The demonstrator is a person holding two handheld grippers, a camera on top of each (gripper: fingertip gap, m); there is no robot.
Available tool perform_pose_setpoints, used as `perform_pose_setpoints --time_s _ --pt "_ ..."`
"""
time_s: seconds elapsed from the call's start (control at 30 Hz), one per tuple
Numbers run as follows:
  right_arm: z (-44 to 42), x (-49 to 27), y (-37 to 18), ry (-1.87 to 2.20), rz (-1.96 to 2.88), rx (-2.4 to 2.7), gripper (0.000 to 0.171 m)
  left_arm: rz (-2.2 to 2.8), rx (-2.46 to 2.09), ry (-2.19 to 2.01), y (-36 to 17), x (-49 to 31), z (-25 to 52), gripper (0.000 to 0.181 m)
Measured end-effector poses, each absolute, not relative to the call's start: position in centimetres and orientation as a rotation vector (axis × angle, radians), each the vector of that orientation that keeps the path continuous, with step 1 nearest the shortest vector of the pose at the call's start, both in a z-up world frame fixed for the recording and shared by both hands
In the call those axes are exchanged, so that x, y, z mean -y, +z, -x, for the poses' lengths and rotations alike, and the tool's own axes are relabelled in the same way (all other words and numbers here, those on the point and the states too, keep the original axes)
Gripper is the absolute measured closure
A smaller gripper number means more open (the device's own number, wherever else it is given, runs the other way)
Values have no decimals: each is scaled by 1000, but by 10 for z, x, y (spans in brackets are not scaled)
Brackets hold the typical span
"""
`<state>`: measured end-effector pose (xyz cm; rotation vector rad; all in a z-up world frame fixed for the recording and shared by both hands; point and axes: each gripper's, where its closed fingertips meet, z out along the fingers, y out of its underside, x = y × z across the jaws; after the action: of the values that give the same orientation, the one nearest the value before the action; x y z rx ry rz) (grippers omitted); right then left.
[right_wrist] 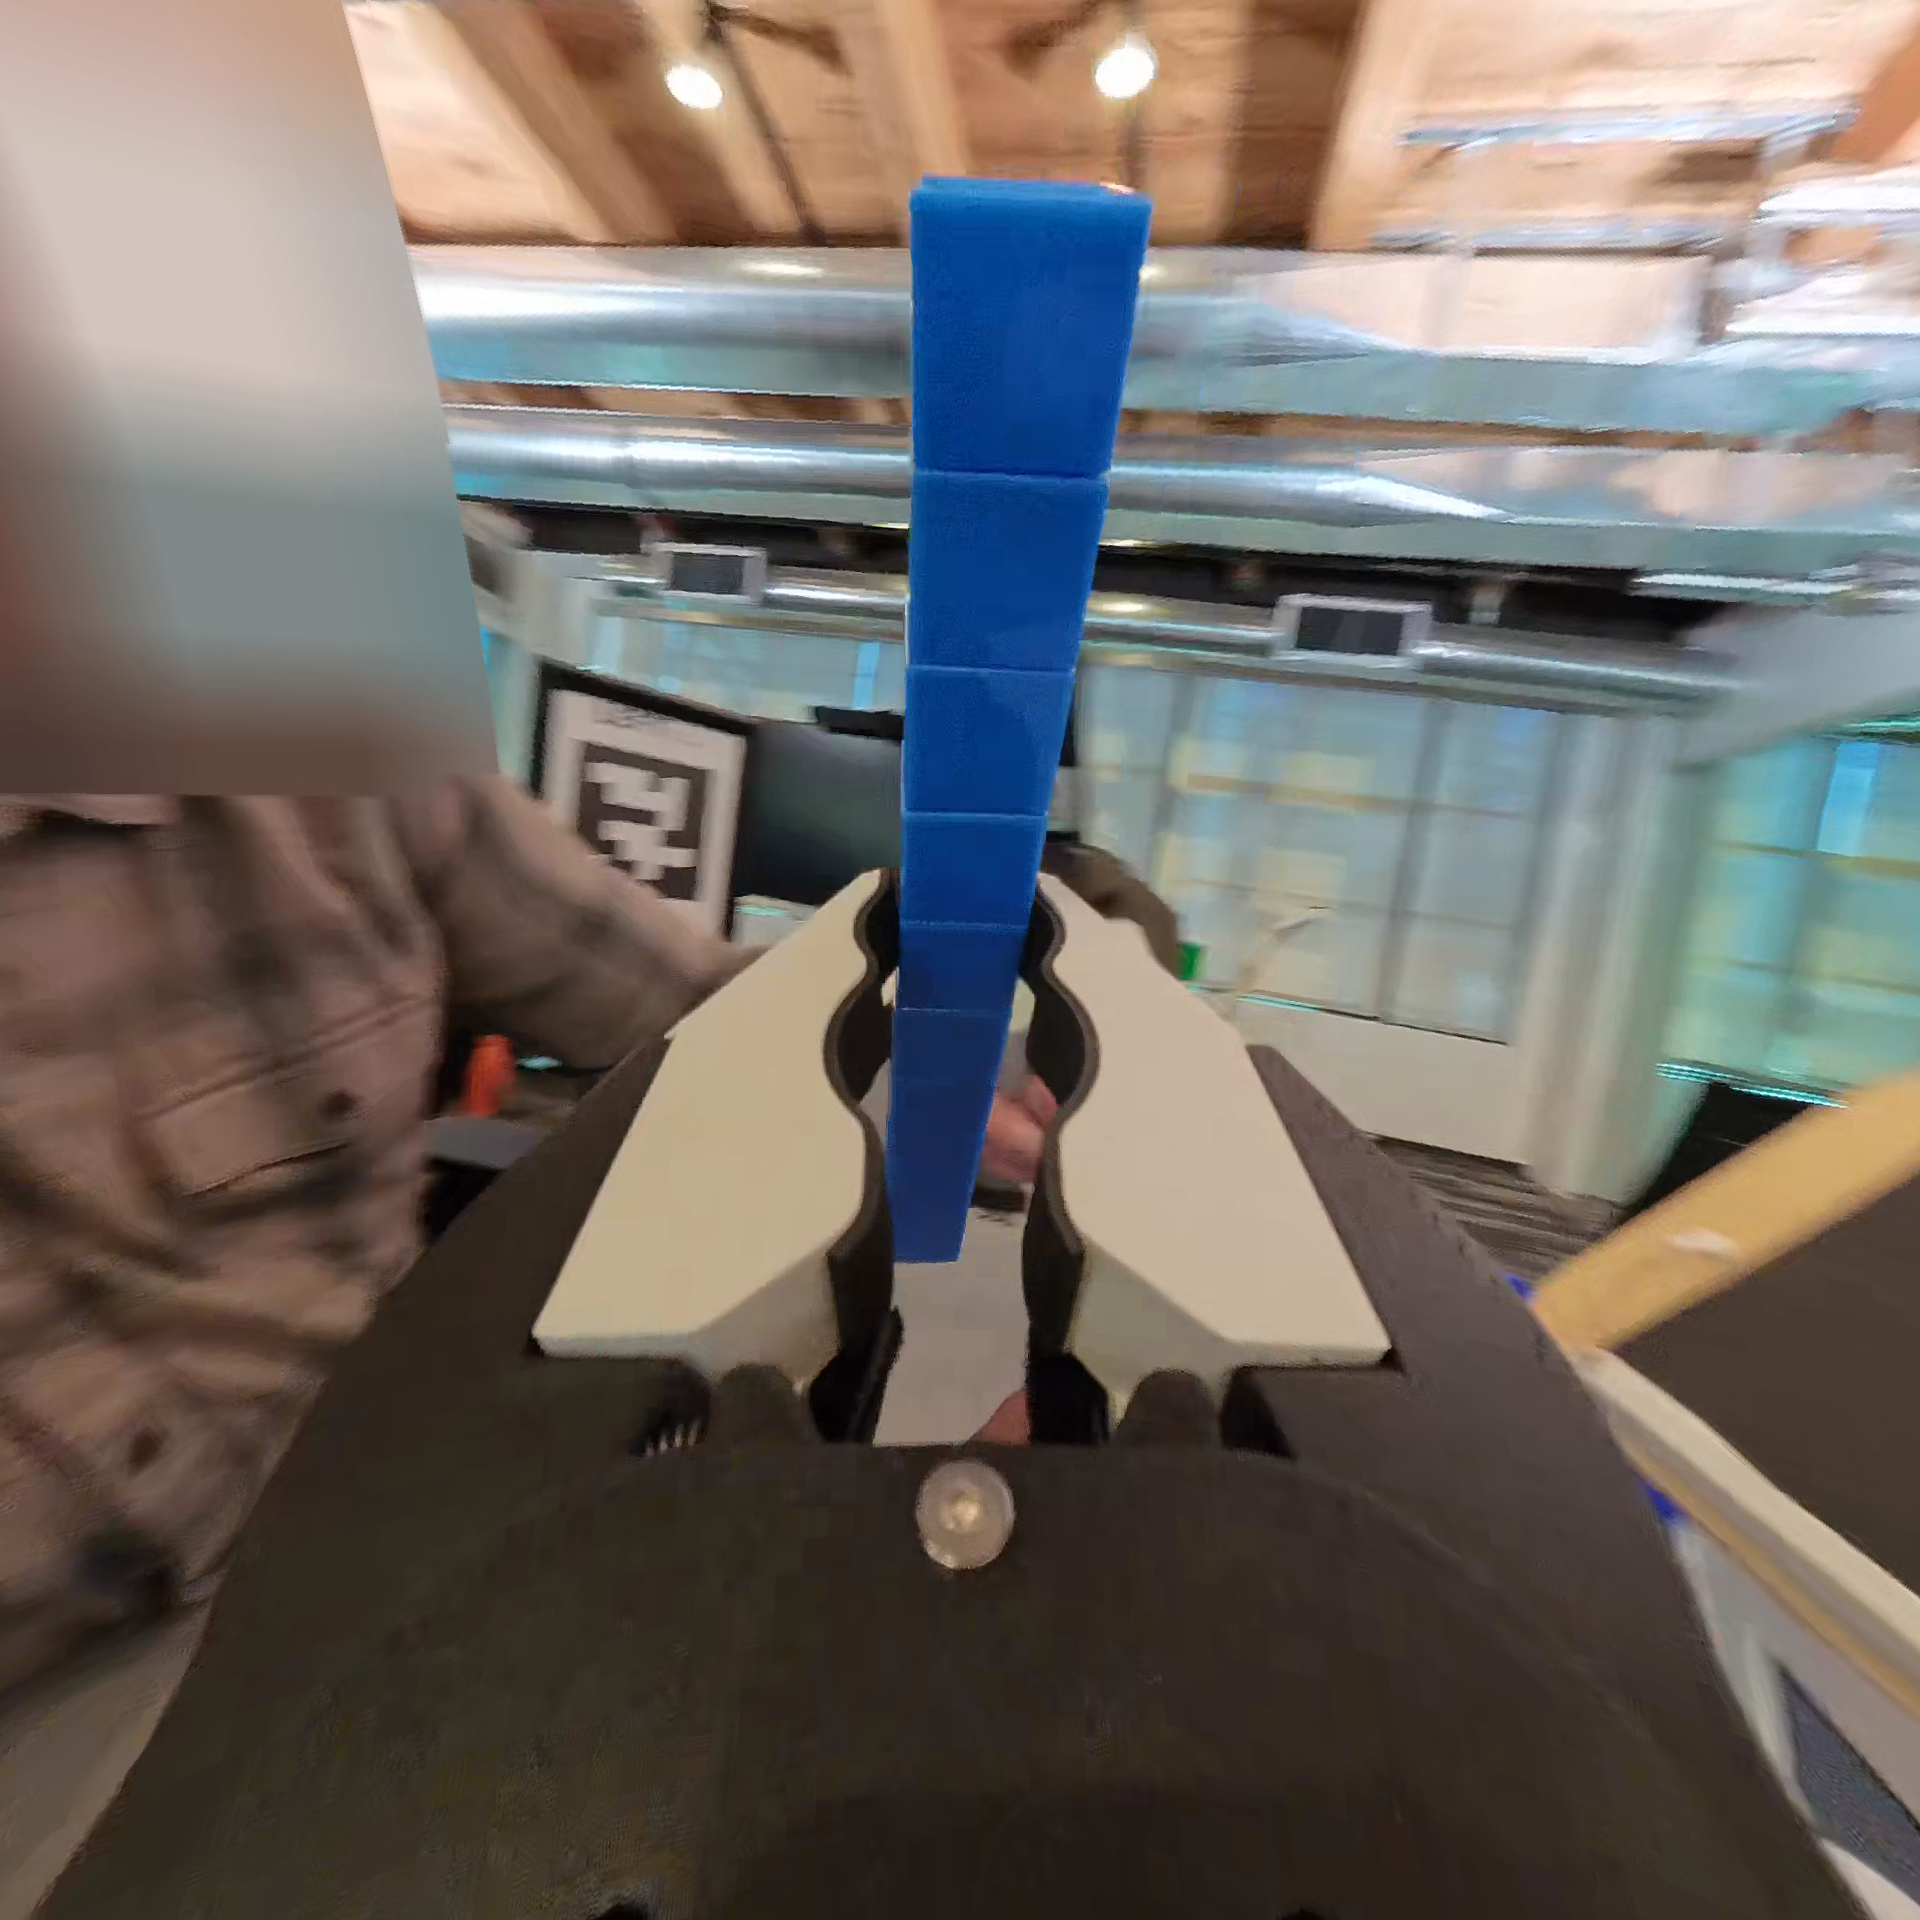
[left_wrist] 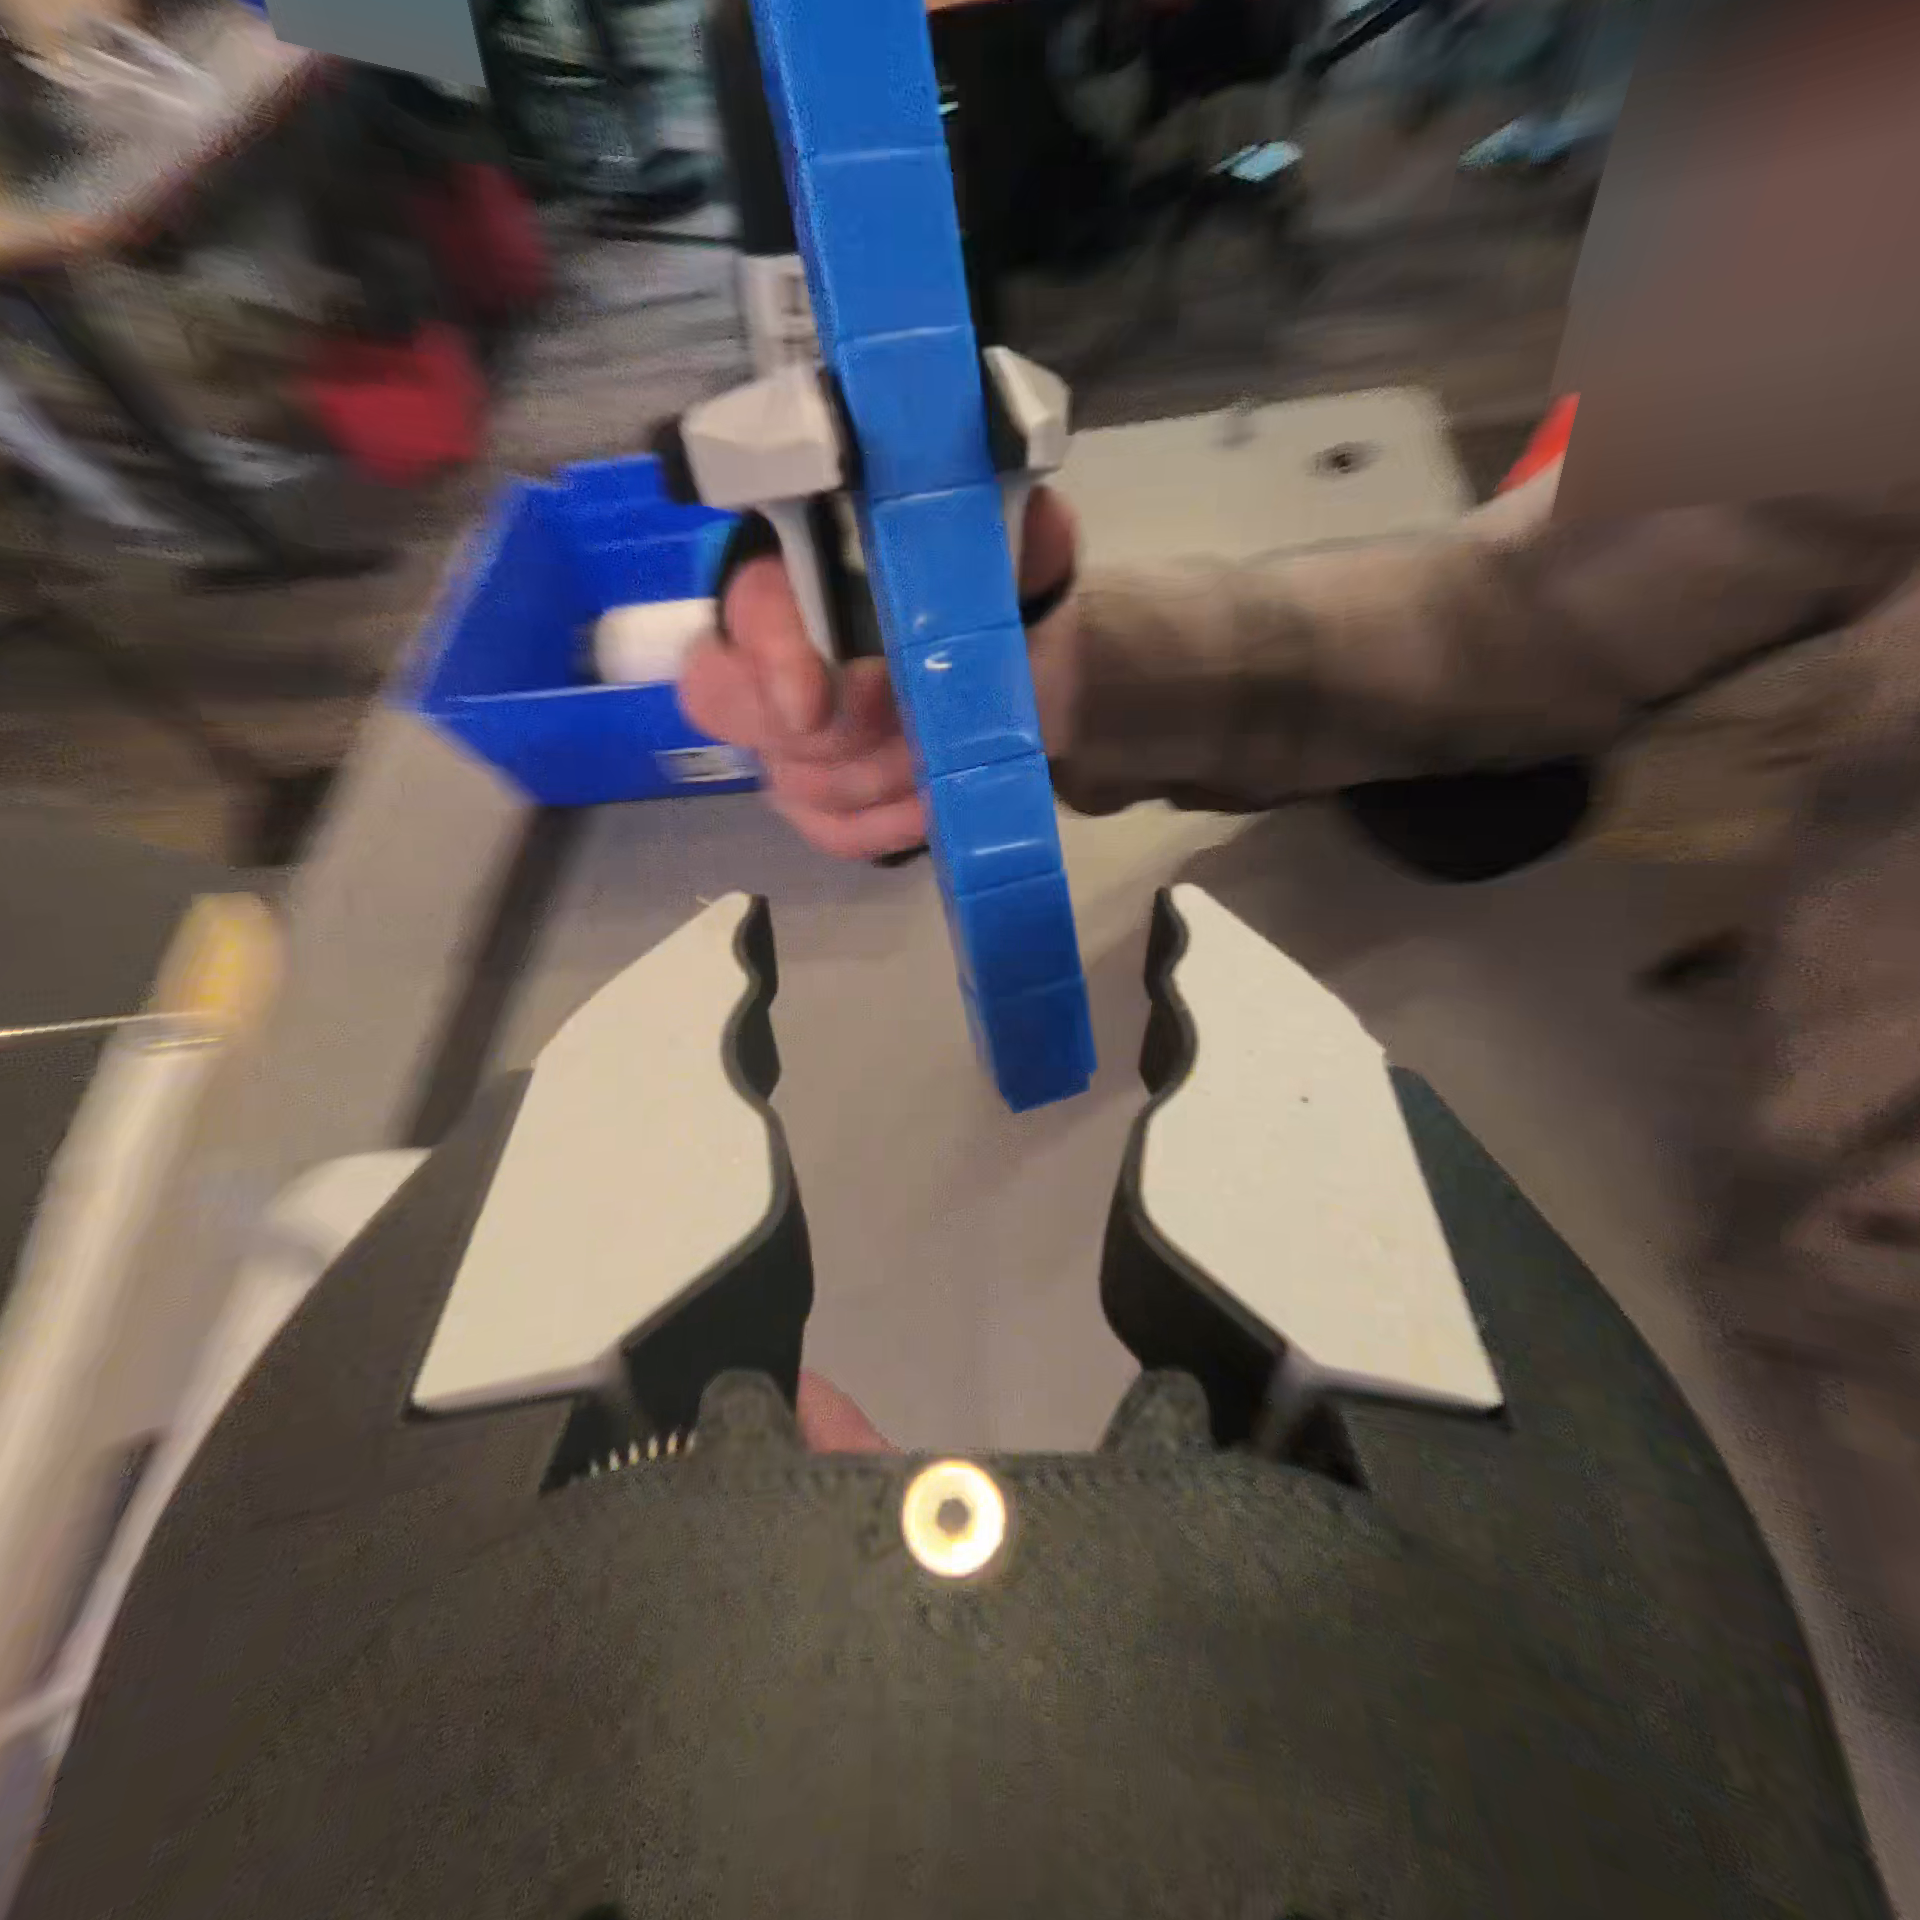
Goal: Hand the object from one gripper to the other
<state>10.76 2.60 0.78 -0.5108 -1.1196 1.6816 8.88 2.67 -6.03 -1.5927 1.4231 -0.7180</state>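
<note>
The handover is judged to be at its approach stage. A long blue segmented bar is clamped partway along its length by the right gripper, whose jaws are pressed against both of its sides; in the right wrist view the same bar is seen rising between the fingertips of that gripper. The left gripper is held with its jaws wide apart, and the bar's lower end is seen between its fingertips without touching either.

For the next move, the open jaws would need to be brought further along the bar and closed on it before the right grip is let go.

The bar's upper end is cut off in the left wrist view. The surroundings are smeared by motion, and a blue bin behind the hand appears to hold something white, which cannot be identified.
</note>
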Motion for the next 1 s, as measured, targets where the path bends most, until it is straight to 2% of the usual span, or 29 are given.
perform_pose_setpoints --time_s 0.07,0.17,0.23,0.37,0.5,0.63,0.73,0.8,0.83,0.93,1.0 --pt "-113 -7 3 1736 442 1220 151 1580 -1447 -1012 -64 -5 -99 114" --pt "-119 16 -5 1798 375 1353 151 1520 -1540 -1195 -73 19 -114 120" --pt "-121 27 -10 1818 348 1415 152 1495 -1623 -1249 -83 34 -123 124" --pt "-128 44 -14 1875 271 1492 151 1421 -1702 -1321 -91 56 -138 148" --pt "-130 54 -15 1873 247 1545 151 1356 -1685 -1326 -95 59 -144 153" --pt "-118 40 -8 1780 337 1457 143 1370 -1593 -1163 -94 42 -145 156" --pt "-107 14 -2 1684 468 1360 122 1409 -1493 -963 -91 16 -137 157" --pt "-101 -7 1 1611 560 1284 119 1445 -1386 -785 -88 -9 -127 157" --pt "-98 -19 3 1564 606 1232 112 1461 -1324 -724 -84 -21 -121 157" --pt "-88 -51 3 1426 732 1118 103 1484 -1119 -390 -74 -64 -93 157" --pt "-82 -67 4 1338 797 1043 103 1478 -1008 -114 -68 -90 -68 157"
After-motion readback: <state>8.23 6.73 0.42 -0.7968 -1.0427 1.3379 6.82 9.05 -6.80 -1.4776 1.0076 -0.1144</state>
